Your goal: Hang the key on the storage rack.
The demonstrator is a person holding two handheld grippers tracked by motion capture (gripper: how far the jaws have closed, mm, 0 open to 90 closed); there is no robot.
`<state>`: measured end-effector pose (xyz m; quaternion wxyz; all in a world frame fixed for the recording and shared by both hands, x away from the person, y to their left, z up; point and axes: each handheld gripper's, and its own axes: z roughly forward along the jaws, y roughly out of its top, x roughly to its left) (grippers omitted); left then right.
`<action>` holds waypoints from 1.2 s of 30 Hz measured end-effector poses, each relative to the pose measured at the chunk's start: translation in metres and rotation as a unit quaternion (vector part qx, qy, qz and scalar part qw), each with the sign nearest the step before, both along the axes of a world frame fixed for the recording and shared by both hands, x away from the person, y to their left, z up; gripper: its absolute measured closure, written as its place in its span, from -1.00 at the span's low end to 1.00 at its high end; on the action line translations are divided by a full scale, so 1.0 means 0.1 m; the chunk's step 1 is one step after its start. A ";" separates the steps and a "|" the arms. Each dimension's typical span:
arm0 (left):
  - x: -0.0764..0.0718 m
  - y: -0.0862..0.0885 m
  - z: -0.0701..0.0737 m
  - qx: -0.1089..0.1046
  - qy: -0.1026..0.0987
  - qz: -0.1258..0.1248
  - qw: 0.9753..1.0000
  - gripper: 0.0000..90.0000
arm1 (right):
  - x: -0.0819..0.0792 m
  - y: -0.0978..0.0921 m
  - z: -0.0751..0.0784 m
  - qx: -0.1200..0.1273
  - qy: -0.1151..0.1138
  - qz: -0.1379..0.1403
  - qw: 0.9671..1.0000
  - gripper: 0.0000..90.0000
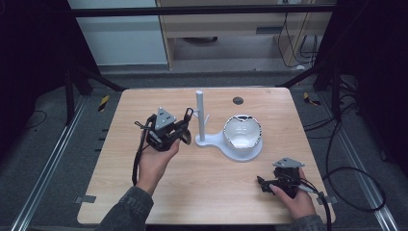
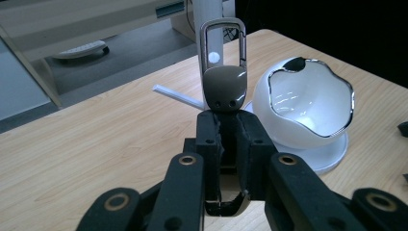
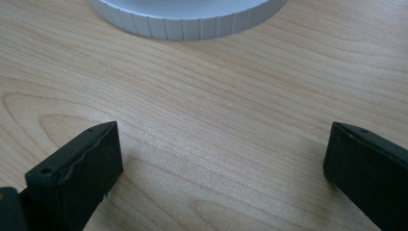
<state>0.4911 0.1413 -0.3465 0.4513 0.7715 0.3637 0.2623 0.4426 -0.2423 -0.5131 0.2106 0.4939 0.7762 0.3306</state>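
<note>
My carabiner (image 2: 223,62) looks like brushed metal; the bowl (image 2: 308,103) glossy white, chrome-rimmed; the table (image 2: 96,144) matt wood grain.

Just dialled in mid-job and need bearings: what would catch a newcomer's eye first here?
The left gripper, shut on a metal carabiner clip, holds it up just before the white post of the stand at mid-table. Right of the post sits a white bowl with a wavy rim. The right gripper rests open near the table's right front corner.

We see two black grippers: the left gripper (image 1: 185,126) carries a grey three-cornered plate, brass-ringed screws dot its links, black cables trail from the left and right gripper (image 1: 262,182), grey sleeves behind.
</note>
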 end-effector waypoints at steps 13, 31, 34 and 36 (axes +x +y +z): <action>0.11 0.00 -0.07 -0.008 0.010 0.004 1.000 0.79 | 0.00 0.00 0.00 0.000 0.000 0.001 1.000 -0.99; 0.22 -0.10 -0.13 -0.012 0.018 0.005 1.000 0.79 | 0.00 0.00 0.00 -0.001 -0.001 0.001 1.000 -0.99; 0.23 -0.11 -0.14 -0.010 0.019 0.005 1.000 0.79 | 0.00 0.00 0.00 0.000 0.000 0.001 1.000 -0.99; 0.23 -0.11 -0.14 -0.010 0.019 0.005 1.000 0.79 | 0.00 0.00 0.00 0.001 0.000 0.001 1.000 -0.99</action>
